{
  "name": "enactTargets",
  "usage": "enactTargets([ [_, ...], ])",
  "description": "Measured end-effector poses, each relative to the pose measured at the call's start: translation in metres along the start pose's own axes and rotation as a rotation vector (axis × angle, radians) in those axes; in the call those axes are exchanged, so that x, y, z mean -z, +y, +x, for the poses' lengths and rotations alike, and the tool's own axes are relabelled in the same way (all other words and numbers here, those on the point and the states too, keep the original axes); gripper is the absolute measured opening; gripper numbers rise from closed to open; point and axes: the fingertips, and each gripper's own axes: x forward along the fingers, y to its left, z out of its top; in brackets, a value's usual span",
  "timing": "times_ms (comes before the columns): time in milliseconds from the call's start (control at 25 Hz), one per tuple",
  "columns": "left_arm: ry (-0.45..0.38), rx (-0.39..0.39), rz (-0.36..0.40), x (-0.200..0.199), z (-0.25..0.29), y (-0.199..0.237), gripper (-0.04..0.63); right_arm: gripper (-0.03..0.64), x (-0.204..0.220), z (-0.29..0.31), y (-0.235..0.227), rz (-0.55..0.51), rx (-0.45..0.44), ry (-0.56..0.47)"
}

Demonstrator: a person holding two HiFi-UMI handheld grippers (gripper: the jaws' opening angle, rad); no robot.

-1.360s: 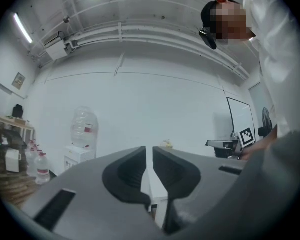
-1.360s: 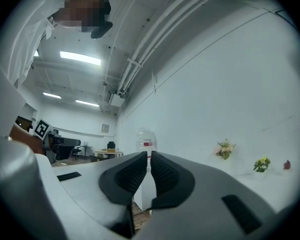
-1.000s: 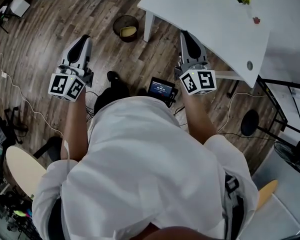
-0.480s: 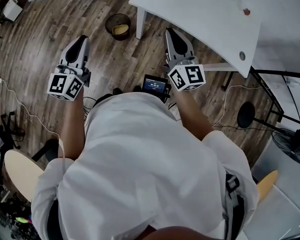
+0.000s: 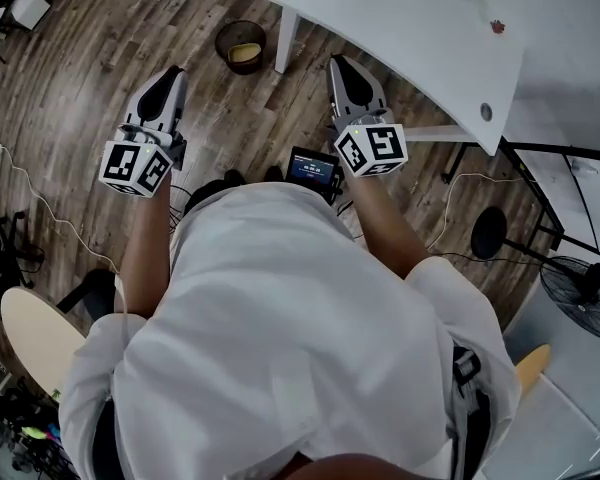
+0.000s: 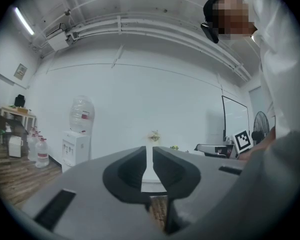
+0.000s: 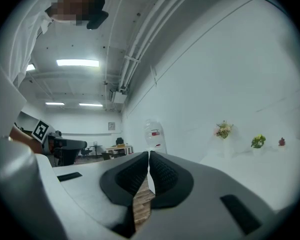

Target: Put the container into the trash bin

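Head view, findings.

1. My left gripper point(image 5: 170, 76) is held out over the brown wooden plank floor point(image 5: 90, 88), pointing toward 12 o'clock. In the left gripper view its jaws stand nearly together with a narrow slit between them. Nothing sits in that slit; only the room beyond shows through.

2. My right gripper point(image 5: 340, 65) also points toward 12 o'clock, with its tip just beside the near edge of the white table point(image 5: 410, 38). In the right gripper view its jaws are pressed together, tips touching, with nothing pinched between them.

3. The round dark trash bin point(image 5: 223, 38) stands on the floor, close to the table's white leg point(image 5: 285, 43).

4. The pale yellow container point(image 5: 245, 56) lies inside the bin, against the side nearer me. No gripper touches it.

5. Relative position: the bin and container lie at about 2 o'clock from the left gripper's tip. From the right gripper's tip they lie at about 10 o'clock. They are ahead of both tips and well apart from each. The bin falls between the lines along which the two grippers point, somewhat nearer the left one.

6. A small black device with a lit screen point(image 5: 313, 171) sits at my front, between my forearms.
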Motion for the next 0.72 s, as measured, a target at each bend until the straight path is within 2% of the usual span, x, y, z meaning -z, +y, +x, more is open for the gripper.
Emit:
enactTargets([
  [520,0.025,0.042,-0.025,0.014,0.003,-0.023,0.044,0.036,0.017,-0.028,-0.02,0.025,0.06,0.011],
  [720,0.03,0.03,-0.027,0.018,0.004,-0.023,0.044,0.037,0.013,-0.027,-0.027,-0.013,0.06,-0.007],
])
